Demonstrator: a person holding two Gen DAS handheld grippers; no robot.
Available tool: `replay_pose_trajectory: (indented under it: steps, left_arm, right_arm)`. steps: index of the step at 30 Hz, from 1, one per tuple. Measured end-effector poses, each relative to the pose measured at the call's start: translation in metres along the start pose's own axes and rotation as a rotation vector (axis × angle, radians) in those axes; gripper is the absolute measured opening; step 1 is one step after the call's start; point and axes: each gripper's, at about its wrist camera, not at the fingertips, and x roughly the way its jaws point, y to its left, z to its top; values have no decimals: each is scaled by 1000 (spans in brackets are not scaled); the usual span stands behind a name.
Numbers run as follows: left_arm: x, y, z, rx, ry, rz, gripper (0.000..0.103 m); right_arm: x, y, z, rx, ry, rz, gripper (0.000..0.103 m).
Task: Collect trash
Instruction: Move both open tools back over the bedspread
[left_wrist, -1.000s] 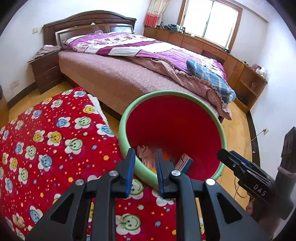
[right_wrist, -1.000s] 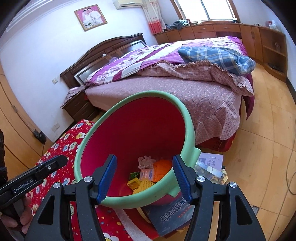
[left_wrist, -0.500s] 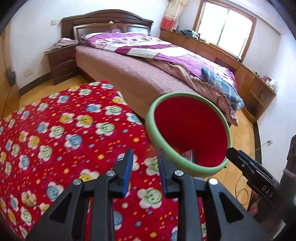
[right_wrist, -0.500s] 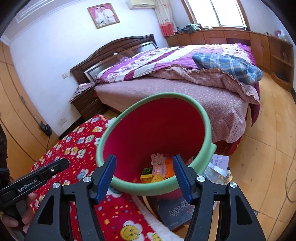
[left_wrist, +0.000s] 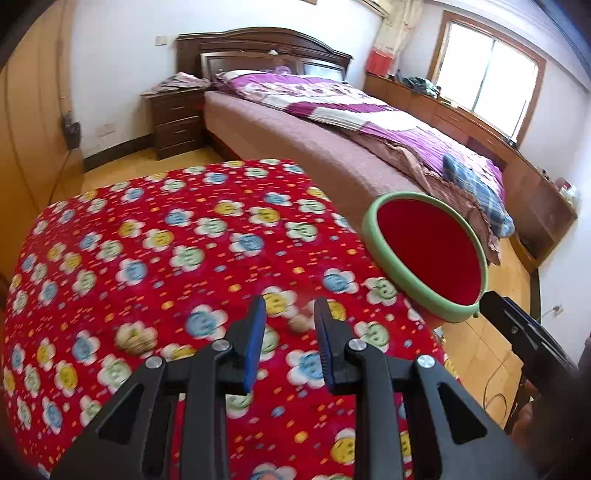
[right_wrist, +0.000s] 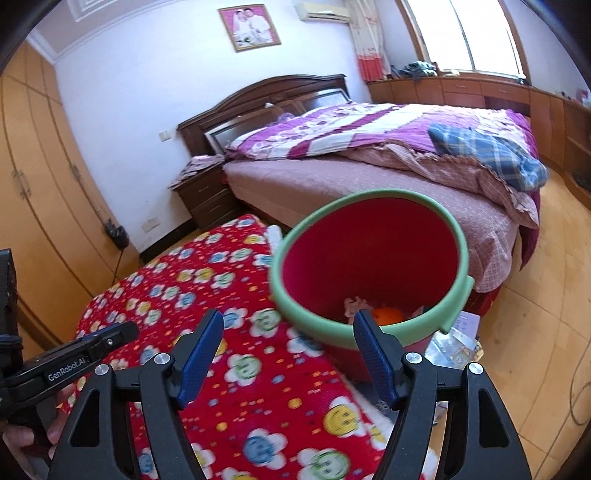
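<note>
Beside the bed (left_wrist: 332, 155), on the right edge of a red blanket (left_wrist: 155, 258) printed with smiling flowers, stands the trash bin (right_wrist: 369, 258): red inside, pale green rim. From the right wrist view the bin tilts toward the camera; crumpled pinkish paper (right_wrist: 354, 304) and an orange piece (right_wrist: 388, 314) lie at its bottom, partly hidden by the near rim. More litter, a clear wrapper (right_wrist: 454, 343) and a printed sheet (right_wrist: 467, 321), sits on the wooden floor (right_wrist: 535, 350) just right of the bin. Right gripper (right_wrist: 288, 328) hangs over the blanket's near edge, to the near left of the bin; jaws have just been opening and stand wide, nothing between the blue pads, the right pad overlapping the bin's near rim in the picture. Left gripper (left_wrist: 290, 314) hangs over the middle of the blanket, jaws narrow but parted, nothing gripped; blanket pattern shows through the gap. In the left wrist view the bin (left_wrist: 424, 258) lies to the far right of that gripper, well apart, only its red inner wall and green rim showing. Each gripper appears at the edge of the other's view, and a hand (right_wrist: 22, 439) grips the left one's handle. Far side: dark wooden headboard (left_wrist: 266, 48), nightstand (left_wrist: 177, 118), purple quilt (right_wrist: 351, 133), blue plaid cloth (right_wrist: 491, 155), a window (left_wrist: 487, 74), a framed photo (right_wrist: 249, 26) on the wall.
</note>
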Motion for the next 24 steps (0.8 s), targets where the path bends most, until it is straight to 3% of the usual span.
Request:
replay_pose_trajectory:
  steps: [14,24]
  left_arm:
    - [-57,48,-33,-88,-71,112,26]
    - [-77,68,-56,-126,-113,186,26]
  right_arm:
    - [-24,64,-28,-121,-14,83,77]
    - [-27,83,-50,-171,-32,101,77]
